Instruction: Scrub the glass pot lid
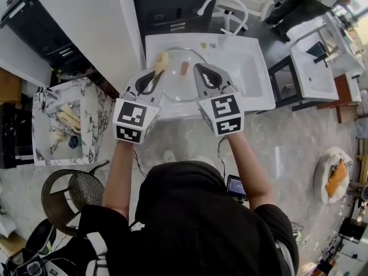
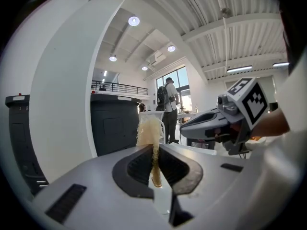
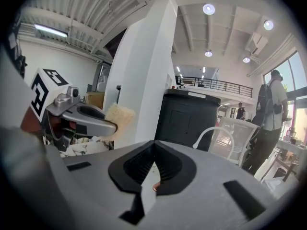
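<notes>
Over a white ceramic sink basin (image 1: 248,79), the left tongs (image 1: 159,71) pinch a frayed yellow scrubbing sponge (image 1: 161,61) above the round clear-glass pot lid (image 1: 172,91). The lid seems to lie flat in the basin, tan knob (image 1: 184,68) up, and being round has no long axis. The right tongs (image 1: 202,73) are closed, apparently empty. With no suds showing, scrubbing looks unfinished.
</notes>
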Tool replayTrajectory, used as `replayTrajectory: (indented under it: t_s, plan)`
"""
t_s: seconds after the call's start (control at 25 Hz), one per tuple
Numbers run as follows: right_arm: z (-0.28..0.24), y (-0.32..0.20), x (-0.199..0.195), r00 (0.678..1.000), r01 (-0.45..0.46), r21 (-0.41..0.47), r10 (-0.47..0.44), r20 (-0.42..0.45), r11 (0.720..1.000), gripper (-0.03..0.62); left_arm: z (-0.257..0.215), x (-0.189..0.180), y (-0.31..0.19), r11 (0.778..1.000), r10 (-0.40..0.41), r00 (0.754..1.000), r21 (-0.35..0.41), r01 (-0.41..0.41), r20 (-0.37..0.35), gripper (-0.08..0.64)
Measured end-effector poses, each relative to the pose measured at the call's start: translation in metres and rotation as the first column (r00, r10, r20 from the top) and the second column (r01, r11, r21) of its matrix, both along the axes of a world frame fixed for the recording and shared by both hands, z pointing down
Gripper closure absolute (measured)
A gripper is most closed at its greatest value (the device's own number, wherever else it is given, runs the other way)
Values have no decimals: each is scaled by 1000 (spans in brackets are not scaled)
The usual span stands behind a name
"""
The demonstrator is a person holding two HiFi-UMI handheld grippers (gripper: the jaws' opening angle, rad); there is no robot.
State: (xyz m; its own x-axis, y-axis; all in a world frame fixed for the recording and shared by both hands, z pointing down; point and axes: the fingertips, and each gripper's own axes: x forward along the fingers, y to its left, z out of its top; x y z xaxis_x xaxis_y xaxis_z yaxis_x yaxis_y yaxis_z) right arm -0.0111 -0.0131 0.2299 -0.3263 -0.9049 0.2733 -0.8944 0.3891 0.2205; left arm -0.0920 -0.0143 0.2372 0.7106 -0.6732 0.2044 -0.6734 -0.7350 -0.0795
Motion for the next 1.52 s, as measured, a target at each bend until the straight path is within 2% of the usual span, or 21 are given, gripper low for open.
replayTrajectory:
  t_s: [0.24,0.56,1.12,1.52]
  plan:
    - [-20,11,12,1000,22,27,-23,19,999,594,-24,6,7,998,-63,997,29,64,-34,543]
    - [-42,46,25,998,51,65,-54,41,997,594,-46,15,45,992,-108,993,61,111,-49,543]
    - [-59,100,30,992,95,104,-103,71,990,594,-71,15,106,976,-174,982,116,183,-77,543]
    - [-64,122,31,991,107,121,-116,71,987,594,-79,18,129,971,-185,979,138,195,-86,543]
